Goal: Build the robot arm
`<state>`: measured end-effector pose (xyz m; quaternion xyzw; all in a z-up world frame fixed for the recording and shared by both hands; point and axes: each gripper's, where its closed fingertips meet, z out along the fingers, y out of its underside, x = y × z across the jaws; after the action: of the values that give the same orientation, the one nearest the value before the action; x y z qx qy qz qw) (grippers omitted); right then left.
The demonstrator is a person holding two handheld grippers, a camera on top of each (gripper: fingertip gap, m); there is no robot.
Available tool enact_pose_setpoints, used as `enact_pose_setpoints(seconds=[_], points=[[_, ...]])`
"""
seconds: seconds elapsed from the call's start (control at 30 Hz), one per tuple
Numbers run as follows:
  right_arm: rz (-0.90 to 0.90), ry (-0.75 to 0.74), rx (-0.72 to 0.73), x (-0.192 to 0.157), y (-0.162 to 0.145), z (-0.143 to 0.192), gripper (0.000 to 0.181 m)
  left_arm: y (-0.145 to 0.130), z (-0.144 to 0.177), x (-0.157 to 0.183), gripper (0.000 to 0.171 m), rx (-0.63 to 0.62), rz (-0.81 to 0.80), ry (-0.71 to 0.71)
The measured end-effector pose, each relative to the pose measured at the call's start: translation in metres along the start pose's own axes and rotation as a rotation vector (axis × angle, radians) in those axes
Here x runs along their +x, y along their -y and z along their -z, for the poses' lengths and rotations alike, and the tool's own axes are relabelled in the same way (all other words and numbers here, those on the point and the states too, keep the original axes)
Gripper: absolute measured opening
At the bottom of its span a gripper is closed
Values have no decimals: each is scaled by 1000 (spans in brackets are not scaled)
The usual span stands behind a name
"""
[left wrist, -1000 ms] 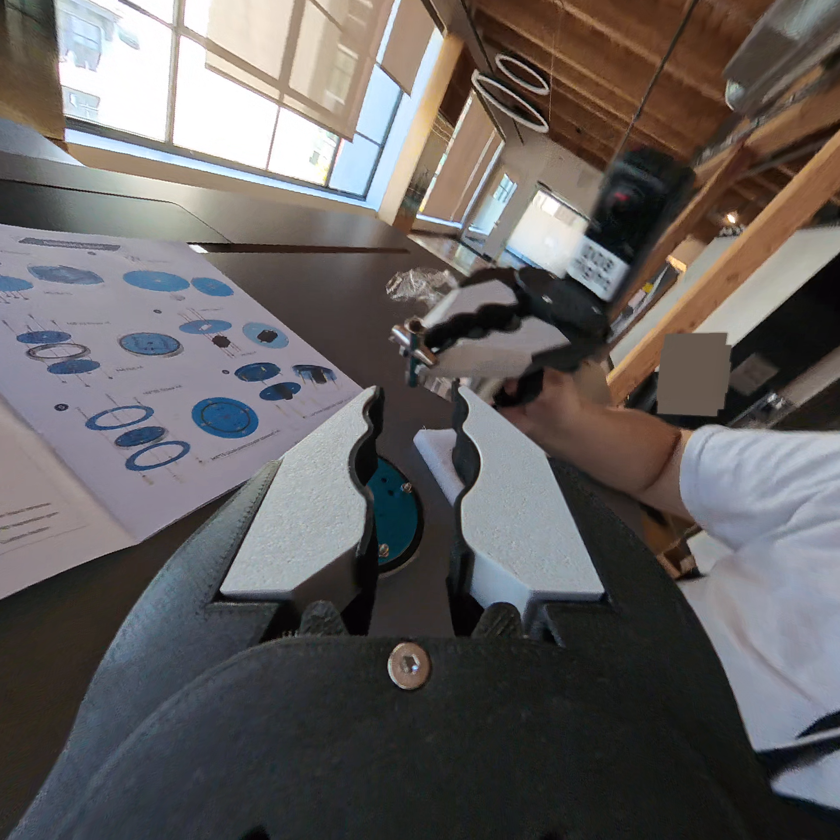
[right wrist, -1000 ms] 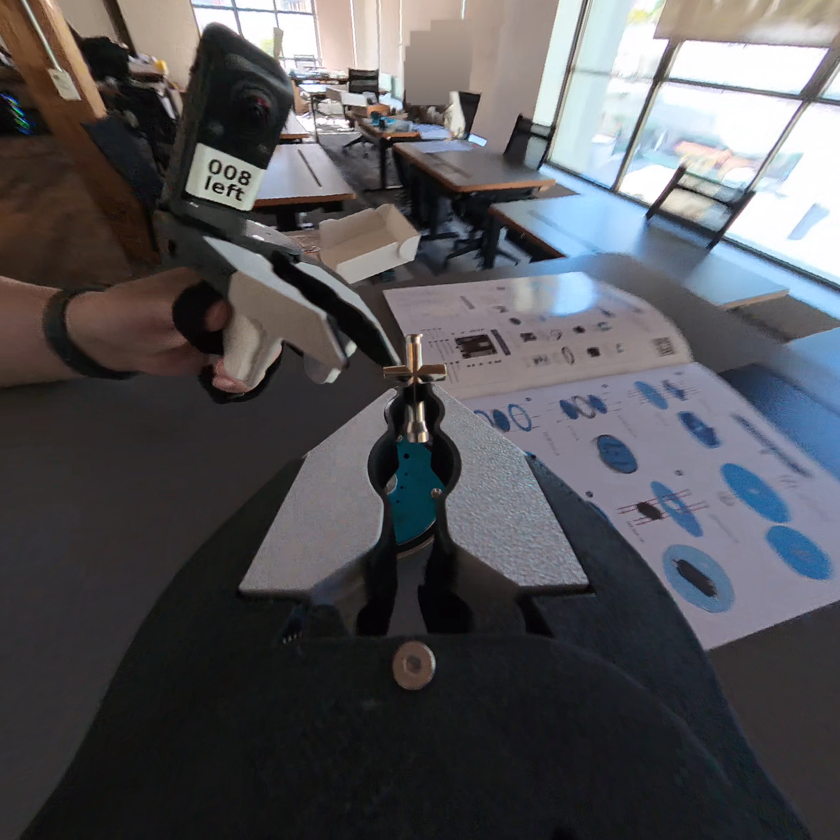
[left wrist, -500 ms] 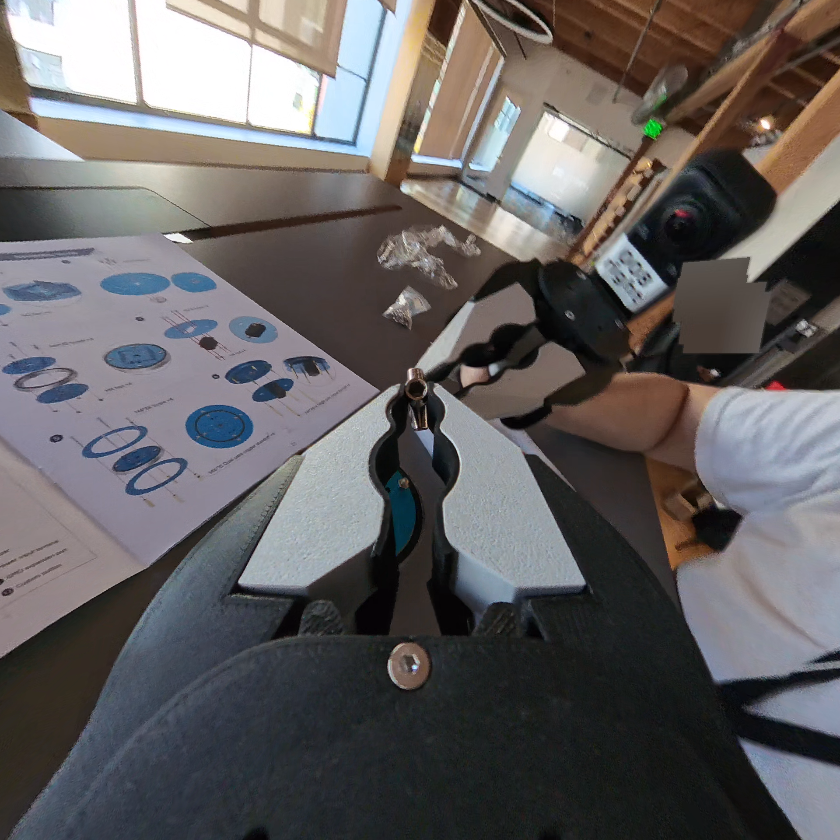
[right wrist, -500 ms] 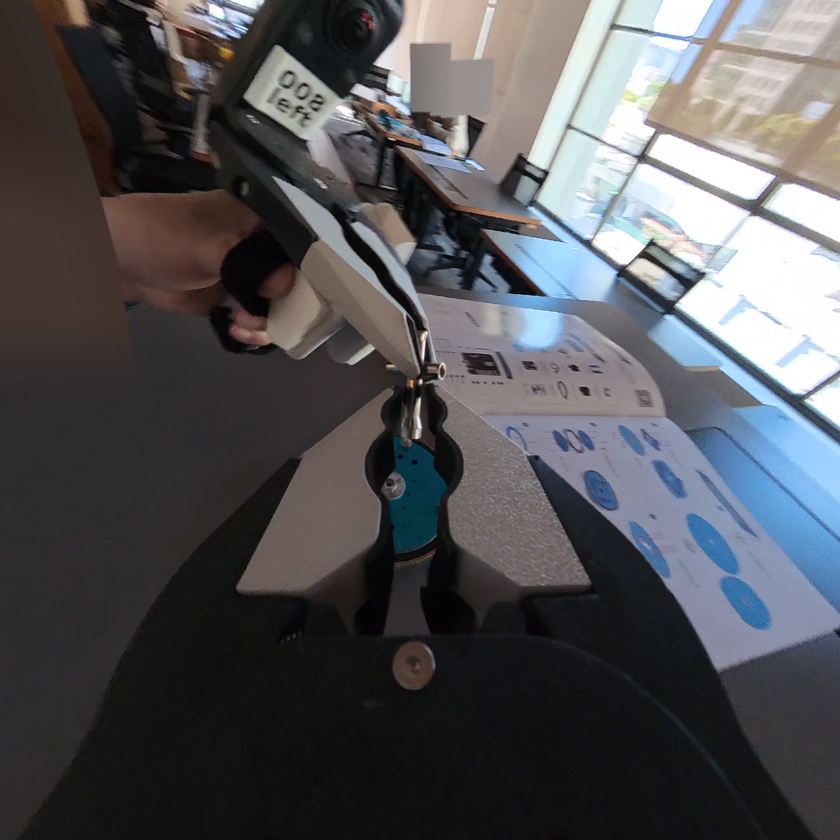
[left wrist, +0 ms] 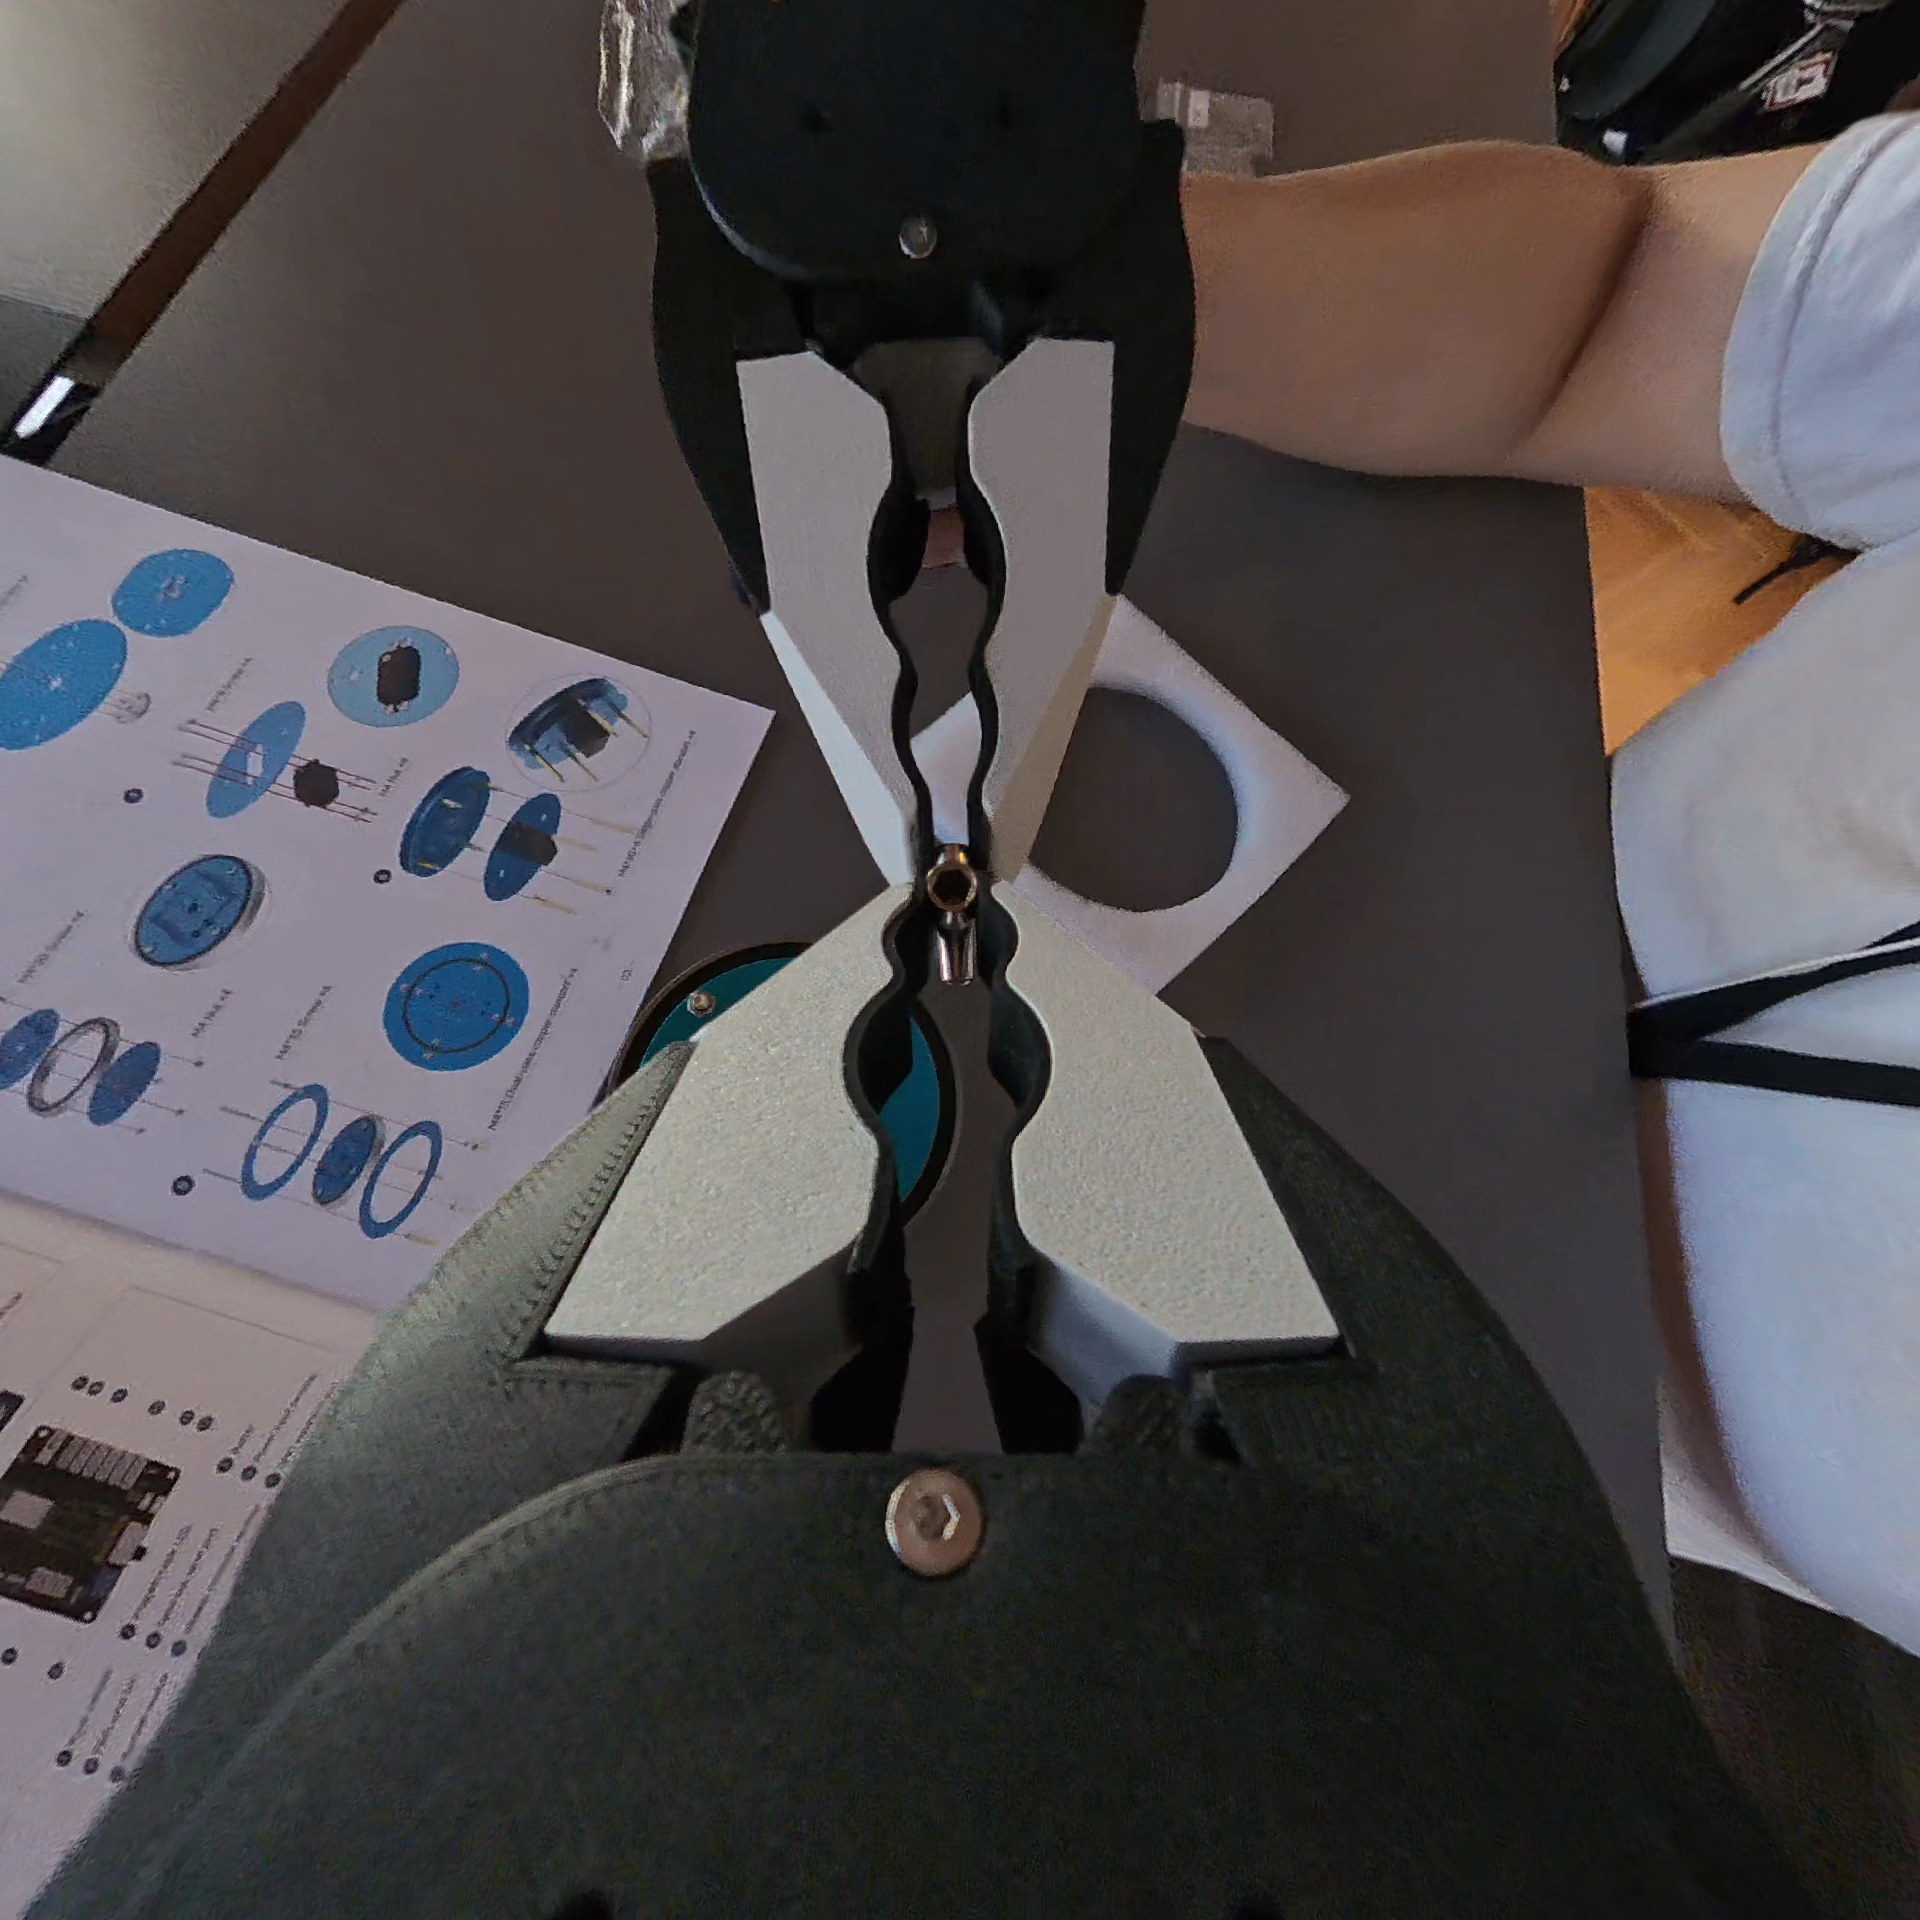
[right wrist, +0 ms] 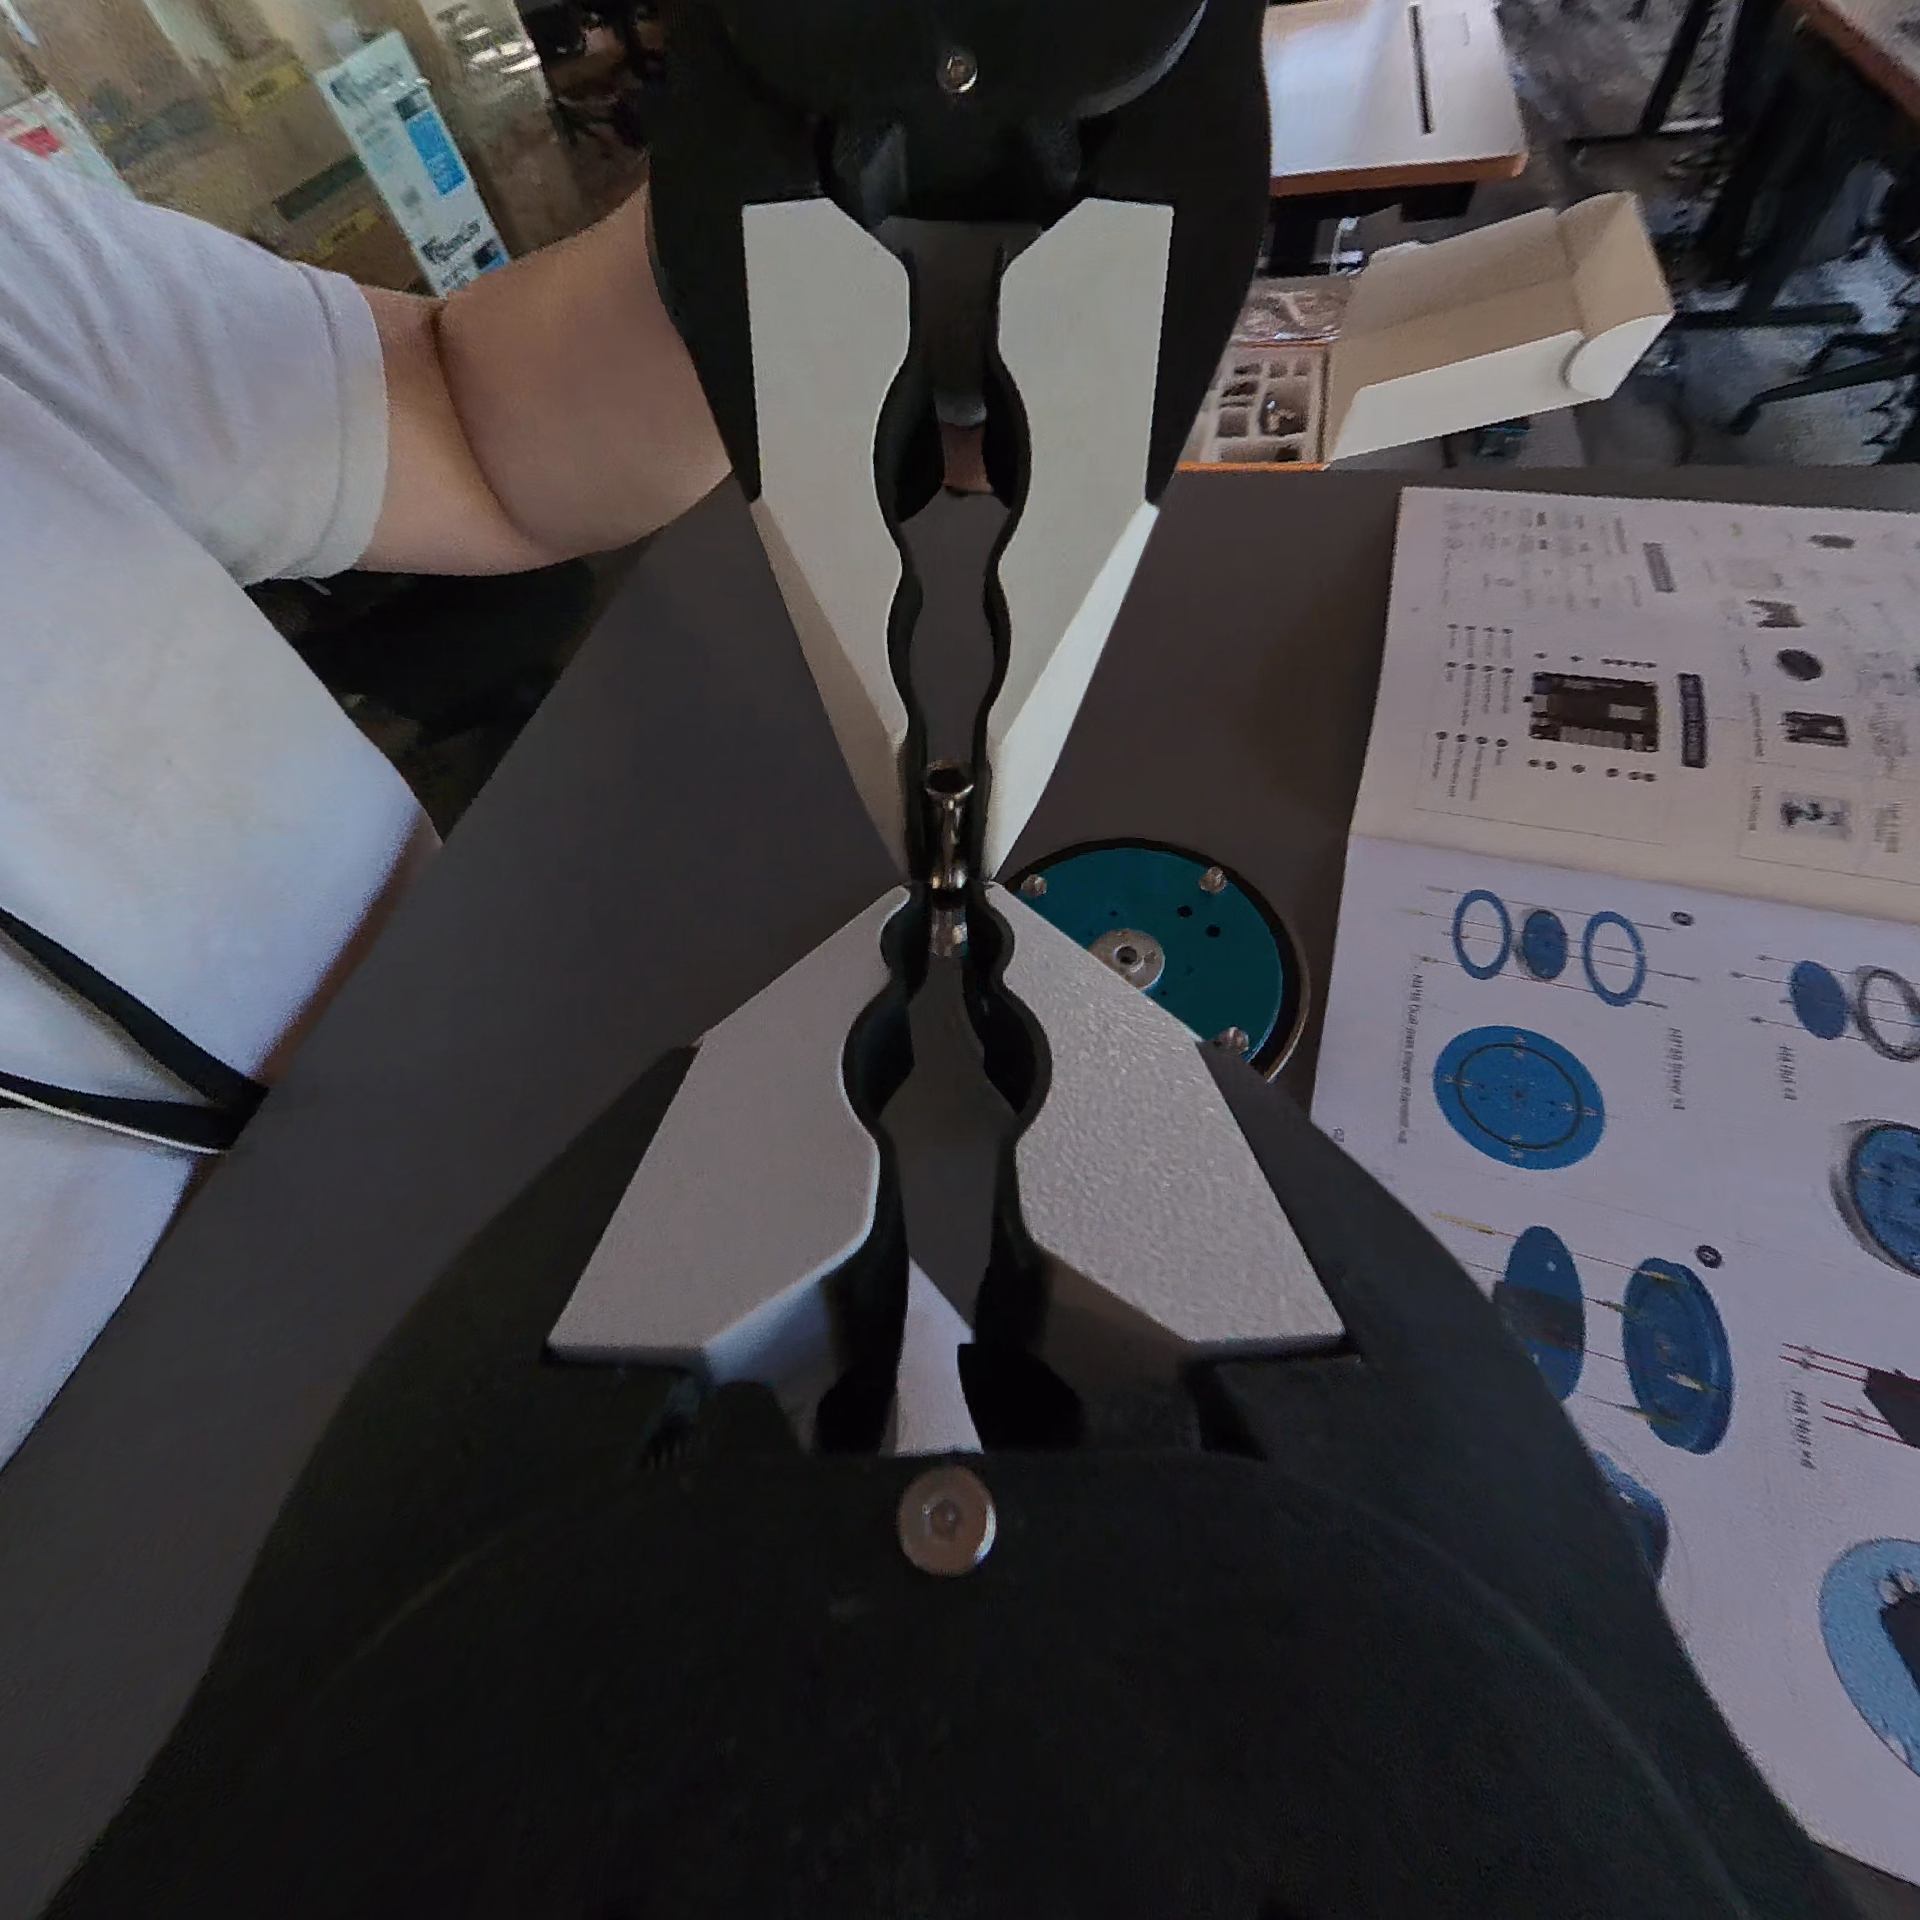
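Both grippers [right wrist: 948, 902] pinch a metal cross-tool [right wrist: 948, 831] tip-to-tip.

Small printed captions and numbered markers noted beside the blue diagrams and circuit-board picture on the white instruction sheet [left wrist: 343, 935] [right wrist: 1662, 1091]; too fine and tilted for a confident reading. Lettering also noted on blue-and-white cartons [right wrist: 416, 156] behind the desk in the right wrist view, blurred. Wording not reproduced.
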<state>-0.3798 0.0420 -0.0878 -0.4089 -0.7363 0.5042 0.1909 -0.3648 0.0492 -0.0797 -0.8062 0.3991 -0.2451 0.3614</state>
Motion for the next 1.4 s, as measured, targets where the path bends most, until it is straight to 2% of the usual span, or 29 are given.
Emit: enact_pose_setpoints(seconds=[0.2,0.27,0.43,0.83,1.1,1.4], points=[[-24,63,27,-5,-2,7,12,1,-5,1,7,-40,12,47],[-28,39,33,0,-1,7,5,1,-6,-1,7,-38,13,71],[18,28,5,1,-10,2,5,-6,-10,-1,7,-61,22,54],[2,0,18,16,-24,-8,5,-25,-13,-15,7,35,35,64],[30,-8,-34,17,-37,-14,5,-36,-21,-17,7,-27,-9,96],[40,-18,-64,19,-44,-15,5,-40,-26,-17,7,-43,-2,90]])
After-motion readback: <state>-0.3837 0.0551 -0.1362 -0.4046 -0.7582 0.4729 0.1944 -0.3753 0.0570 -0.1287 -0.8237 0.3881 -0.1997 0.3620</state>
